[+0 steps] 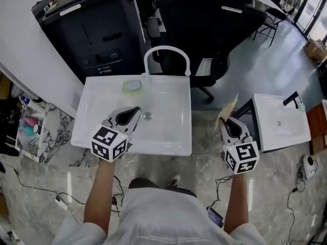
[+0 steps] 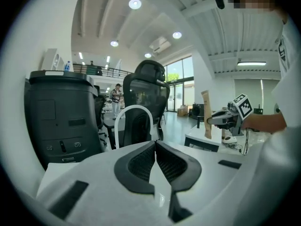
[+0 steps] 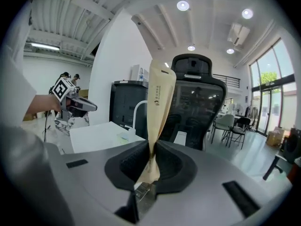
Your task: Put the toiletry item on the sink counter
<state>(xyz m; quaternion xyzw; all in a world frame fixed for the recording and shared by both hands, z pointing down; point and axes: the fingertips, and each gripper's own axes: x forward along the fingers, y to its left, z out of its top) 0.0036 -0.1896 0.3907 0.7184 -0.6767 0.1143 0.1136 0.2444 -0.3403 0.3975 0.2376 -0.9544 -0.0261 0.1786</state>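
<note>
R gripper (image 3: 151, 149) is clamped on a tall tan paper packet (image 3: 160, 95), pinched near its lower end, so the packet stands upright w/ most of it above the jaws. L gripper (image 2: 155, 146) has its jaws pressed together w/ nothing btwn them. Both bare forearms reach fwd from the torso, roughly parallel: the L one ends over the front-left part of the white sink (image 1: 102, 88), jaws pointing twd the drain (image 1: 148, 116), while the R one holds the packet just off the sink's right edge, not touching it. Behind the sink are a white arched faucet (image 1: 166, 50) w/ a pale green item (image 1: 134, 87) by its base, & a black chair (image 1: 204, 14) beyond.
</note>
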